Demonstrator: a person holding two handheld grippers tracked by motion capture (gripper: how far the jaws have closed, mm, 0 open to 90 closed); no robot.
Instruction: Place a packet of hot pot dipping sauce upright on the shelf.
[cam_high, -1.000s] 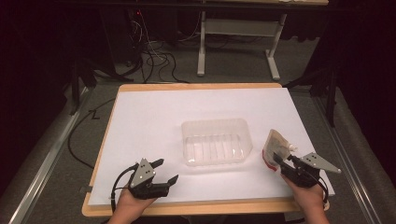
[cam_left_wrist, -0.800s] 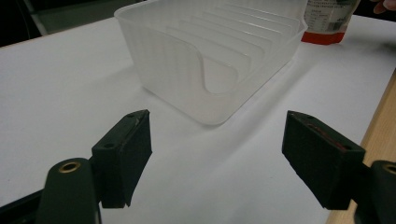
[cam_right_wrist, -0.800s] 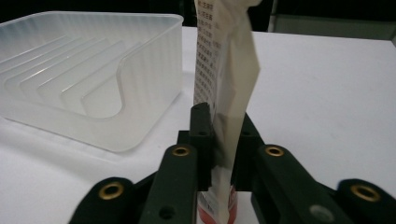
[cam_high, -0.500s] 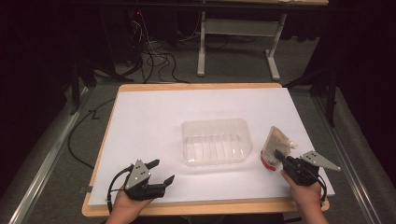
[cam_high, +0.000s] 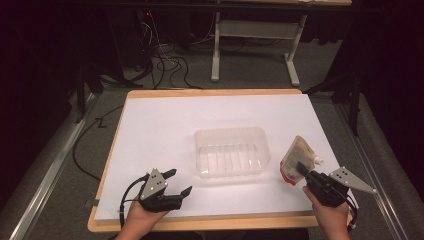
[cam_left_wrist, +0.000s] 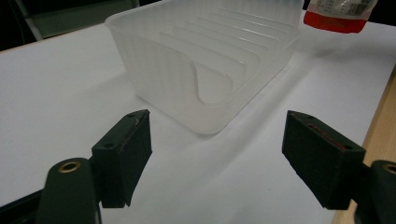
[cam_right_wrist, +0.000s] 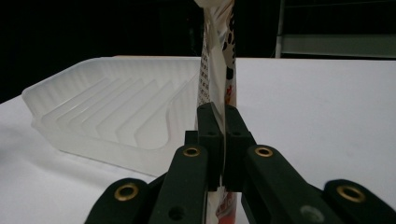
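Note:
A clear ribbed plastic container (cam_high: 230, 131) stands on the middle of the white sheet. To its right my right gripper (cam_high: 301, 169) is shut on a white spouted pouch with a red bottom (cam_high: 294, 156) and holds it tilted just above the sheet. In the right gripper view the pads (cam_right_wrist: 210, 126) pinch the pouch (cam_right_wrist: 217, 56) edge-on, with the container (cam_right_wrist: 93, 107) to the left. My left gripper (cam_high: 181, 181) rests open near the front left edge. Its jaws point at the container's near corner (cam_left_wrist: 163, 74) with nothing between them. The pouch's red end (cam_left_wrist: 338, 21) hangs past it.
The white sheet (cam_high: 165, 130) covers a wooden board (cam_high: 200, 224) whose edge lies just in front of both hands. Cables (cam_high: 165, 62) trail on the grey floor beyond the board, near a desk's white legs (cam_high: 216, 50). A metal rail (cam_high: 45, 175) runs along the left.
The right gripper's jaws have closed on the pouch, and hand and pouch have risen slightly off the sheet. The left gripper has stayed almost in place.

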